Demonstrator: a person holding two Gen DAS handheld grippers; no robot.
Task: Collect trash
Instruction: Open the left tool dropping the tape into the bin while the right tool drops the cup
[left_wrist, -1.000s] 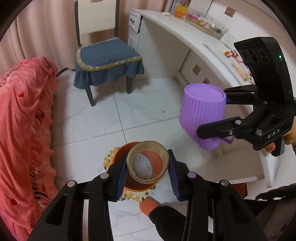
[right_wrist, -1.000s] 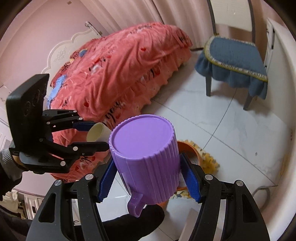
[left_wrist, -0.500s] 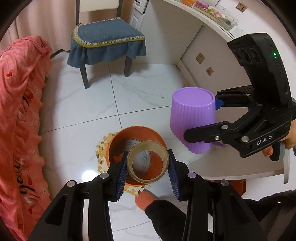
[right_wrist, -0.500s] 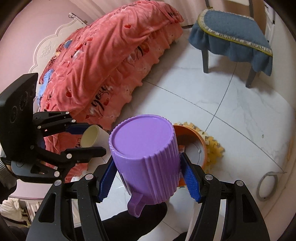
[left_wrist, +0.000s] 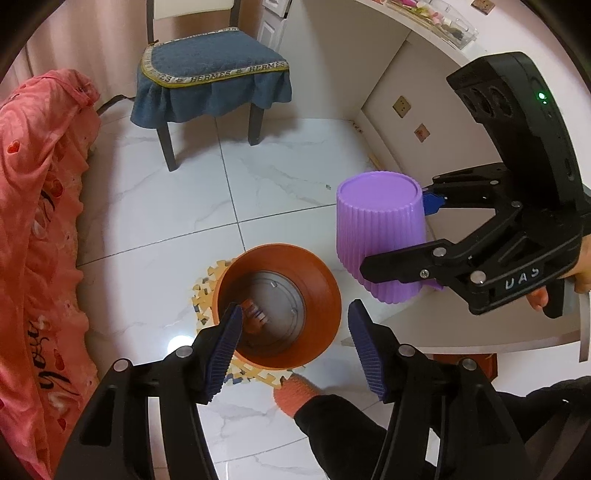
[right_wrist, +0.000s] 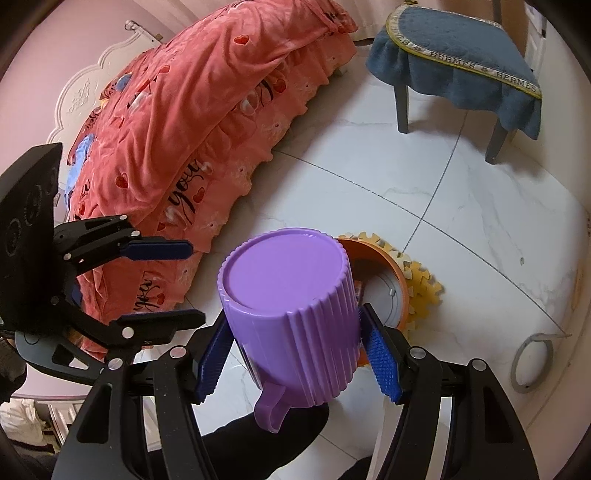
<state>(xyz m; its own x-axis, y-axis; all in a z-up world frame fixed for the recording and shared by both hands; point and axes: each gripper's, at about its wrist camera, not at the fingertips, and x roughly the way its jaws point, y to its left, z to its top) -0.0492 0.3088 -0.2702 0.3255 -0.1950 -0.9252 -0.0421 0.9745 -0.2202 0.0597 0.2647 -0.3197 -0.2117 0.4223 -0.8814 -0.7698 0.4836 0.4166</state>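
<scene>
An orange bin (left_wrist: 280, 306) stands on the white tiled floor on a yellow foam mat (left_wrist: 207, 291); it also shows in the right wrist view (right_wrist: 384, 291). Some trash (left_wrist: 253, 315) lies inside it. My left gripper (left_wrist: 295, 339) is open and empty, right above the bin's mouth. My right gripper (right_wrist: 299, 354) is shut on a purple ribbed mug (right_wrist: 295, 310), held upside down to the right of the bin; the mug also shows in the left wrist view (left_wrist: 380, 229).
A bed with a coral heart-print cover (right_wrist: 192, 133) lies to the left. A chair with a blue cushion (left_wrist: 207, 77) stands beyond the bin. A white desk (left_wrist: 413, 40) runs along the right. A tape roll (right_wrist: 532, 362) lies on a white surface.
My left gripper has opened and the cardboard tape roll it held is gone from its jaws. Both grippers have tilted down over the bin.
</scene>
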